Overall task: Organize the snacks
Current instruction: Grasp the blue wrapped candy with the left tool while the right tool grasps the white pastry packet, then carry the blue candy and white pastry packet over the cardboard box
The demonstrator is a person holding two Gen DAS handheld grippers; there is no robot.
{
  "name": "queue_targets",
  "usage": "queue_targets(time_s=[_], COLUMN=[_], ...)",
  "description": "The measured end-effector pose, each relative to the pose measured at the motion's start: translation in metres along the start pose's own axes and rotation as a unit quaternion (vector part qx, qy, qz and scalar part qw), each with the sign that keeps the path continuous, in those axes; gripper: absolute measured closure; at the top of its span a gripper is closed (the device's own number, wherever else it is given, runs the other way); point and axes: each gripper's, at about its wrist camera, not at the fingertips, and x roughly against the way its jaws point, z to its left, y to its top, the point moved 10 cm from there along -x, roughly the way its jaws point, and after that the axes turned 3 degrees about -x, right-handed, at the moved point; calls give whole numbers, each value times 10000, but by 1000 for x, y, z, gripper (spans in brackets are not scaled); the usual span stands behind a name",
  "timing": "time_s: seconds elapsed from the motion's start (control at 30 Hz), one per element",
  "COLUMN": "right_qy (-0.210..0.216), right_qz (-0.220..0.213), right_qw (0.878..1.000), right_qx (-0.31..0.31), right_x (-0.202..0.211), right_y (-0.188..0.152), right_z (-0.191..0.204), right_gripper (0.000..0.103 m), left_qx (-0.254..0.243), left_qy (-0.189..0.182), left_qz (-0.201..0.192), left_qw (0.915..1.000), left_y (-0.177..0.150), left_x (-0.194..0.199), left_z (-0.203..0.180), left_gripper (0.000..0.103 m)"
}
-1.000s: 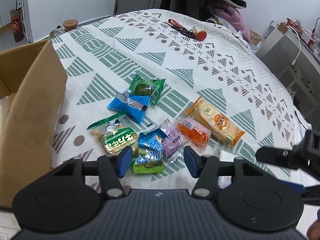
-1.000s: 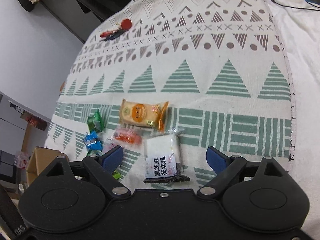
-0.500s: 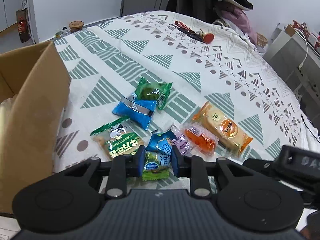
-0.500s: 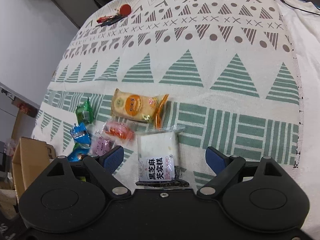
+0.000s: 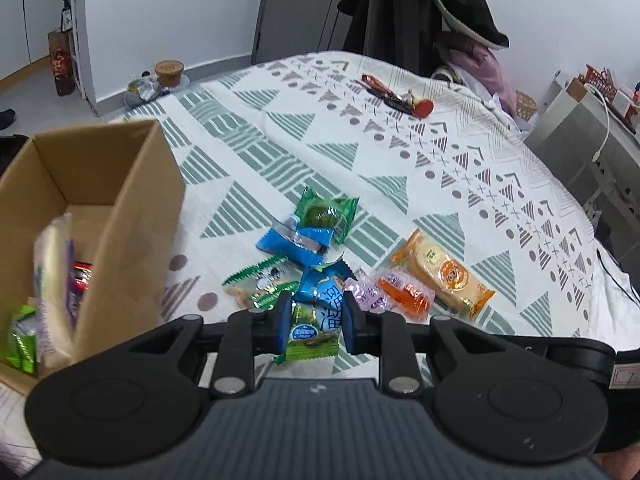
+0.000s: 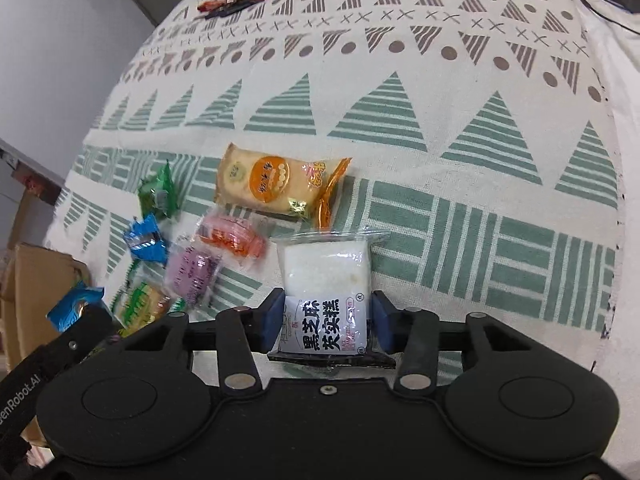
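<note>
Each view is taken from just behind a gripper, looking forward along its fingers and steeply down at close range onto a patterned bedspread (image 5: 400, 152). By the left view, a cardboard box (image 5: 132, 216) is shown left of the left gripper (image 5: 314, 320). The orange-labelled cracker packet (image 5: 444, 276) (image 6: 268, 180) ahead is shared by both views.

Left gripper (image 5: 314, 322) clamped on packet; right gripper (image 6: 326, 322) likewise clamped.
</note>
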Motion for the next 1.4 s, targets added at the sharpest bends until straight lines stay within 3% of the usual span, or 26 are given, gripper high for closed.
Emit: queue_targets(time_s=[0.83,1.4], right_qy=[1133,2060], right_qz=[-641,-888], right_qw=[9909,9680], right_qx=[334,1126], right_x=[62,104], right_y=[-9,-31], right_z=[45,141], right_gripper=[60,61], left_qx=[66,821], left_qy=[426,1094], left_qz=[-484,-790], left_qw=[9979,9875], left_y=[8,20], left_x=[80,127], left_z=[34,138], left_gripper=[79,79])
